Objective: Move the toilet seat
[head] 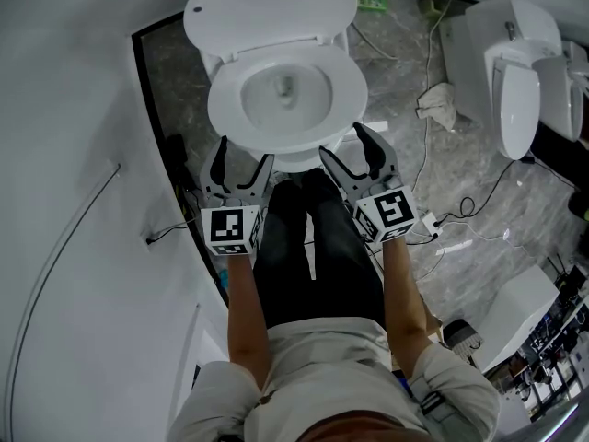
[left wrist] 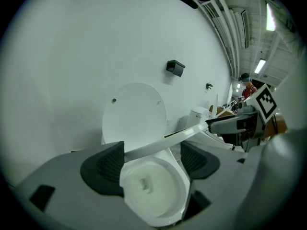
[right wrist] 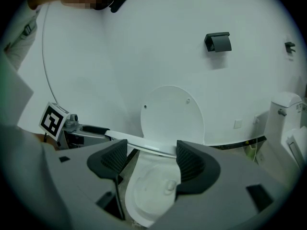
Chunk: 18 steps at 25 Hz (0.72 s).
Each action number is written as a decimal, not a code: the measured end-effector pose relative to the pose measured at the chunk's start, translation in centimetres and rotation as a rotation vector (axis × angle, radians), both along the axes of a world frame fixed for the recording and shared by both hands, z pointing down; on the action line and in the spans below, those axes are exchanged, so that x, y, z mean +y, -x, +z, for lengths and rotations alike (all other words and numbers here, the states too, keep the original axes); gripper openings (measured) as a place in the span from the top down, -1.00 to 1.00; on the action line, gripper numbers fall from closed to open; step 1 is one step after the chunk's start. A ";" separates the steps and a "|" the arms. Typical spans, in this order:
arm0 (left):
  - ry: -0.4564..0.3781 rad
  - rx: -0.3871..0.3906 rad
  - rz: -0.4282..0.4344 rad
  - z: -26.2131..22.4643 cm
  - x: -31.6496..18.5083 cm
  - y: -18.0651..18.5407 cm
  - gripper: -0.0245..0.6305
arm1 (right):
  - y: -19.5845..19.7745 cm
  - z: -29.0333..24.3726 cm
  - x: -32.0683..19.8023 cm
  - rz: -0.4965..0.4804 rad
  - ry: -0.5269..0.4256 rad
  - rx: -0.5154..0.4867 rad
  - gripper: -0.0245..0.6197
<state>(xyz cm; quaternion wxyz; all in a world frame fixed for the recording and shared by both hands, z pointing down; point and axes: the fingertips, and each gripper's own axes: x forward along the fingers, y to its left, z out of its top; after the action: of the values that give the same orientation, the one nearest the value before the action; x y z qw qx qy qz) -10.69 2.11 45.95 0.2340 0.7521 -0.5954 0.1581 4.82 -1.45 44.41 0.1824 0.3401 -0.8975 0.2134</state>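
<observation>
- While the white oval plastic toilet seat ring [head: 224,99] is hanging a little above the white ceramic toilet bowl [left wrist: 153,200], its front edge is lying across the jaw tips of both tools. The round white lid [head: 271,7] is standing upright behind the bowl.
- The left hand-held gripper [head: 244,153] is working at the bowl's front left with its jaws spread wide. The ring is touching its outer pad and passing across the tip of the inner one, so it appears to be cradling the ring rather than clamping it.
- The right hand-held gripper [head: 342,141] is mirroring this at the bowl's front right. It is equally wide open, with the ring ending against its outer pad and running past the inner one.
- Judging from this, the step in hand is swinging the seat up toward the lid, about the hinge behind the bowl.
- Doing it well means lifting both sides at one pace so the ring is not twisting.
- It also means following the hinge's arc instead of pulling away from the bowl, and holding the inner jaws well under the edge.
- Slowing near the lid is advisable, since an unclamped ring may be slipping or slamming.
</observation>
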 end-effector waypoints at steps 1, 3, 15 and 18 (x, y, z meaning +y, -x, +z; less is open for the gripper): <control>-0.001 0.001 -0.003 -0.1 -0.2 0.0 -0.26 | 0.0 -0.1 -0.2 0.000 -0.001 -0.001 -0.13; -0.005 0.003 -0.007 -0.3 -0.5 0.1 -0.26 | 0.0 -0.3 -0.5 0.001 -0.004 -0.002 -0.12; -0.031 0.023 -0.034 -1.6 -2.1 0.8 -0.24 | 0.5 -1.6 -2.1 0.025 -0.010 -0.027 -0.07; -0.034 0.029 -0.040 -1.8 -2.5 1.0 -0.24 | 0.5 -1.7 -2.6 0.032 -0.011 -0.034 -0.06</control>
<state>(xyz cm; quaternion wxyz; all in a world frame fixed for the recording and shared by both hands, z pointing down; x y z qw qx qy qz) -11.66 -0.38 44.20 0.2327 0.7461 -0.6097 0.1324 4.29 -4.05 42.70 0.1617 0.3515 -0.8962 0.2173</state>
